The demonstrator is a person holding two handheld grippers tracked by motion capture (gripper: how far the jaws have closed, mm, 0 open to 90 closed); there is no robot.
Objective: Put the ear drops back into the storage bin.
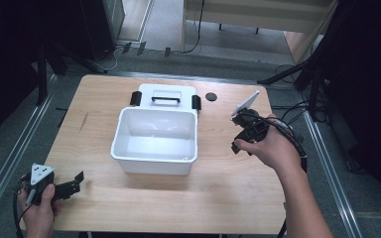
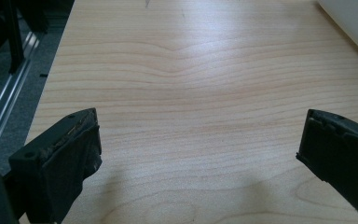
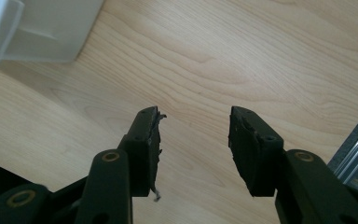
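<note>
A white plastic bin (image 1: 155,141) stands open and empty in the middle of the wooden table (image 1: 104,208). Its white lid (image 1: 166,94), with a black handle and black side latches, lies flat just behind it. My left gripper (image 1: 78,182) rests low at the table's front left corner, open wide over bare wood (image 2: 200,126), with nothing between its jaws. My right gripper (image 1: 239,141) hovers right of the bin, tilted down toward the table. It is open with nothing in the gap (image 3: 193,116). A corner of the bin (image 3: 37,32) shows beyond its jaws.
A small black round disc (image 1: 210,96) lies on the table right of the lid. A side of the bin (image 2: 354,23) appears far right of my left jaws. Metal rails (image 1: 10,163) and dark stands run along the table's sides, with cables on the floor.
</note>
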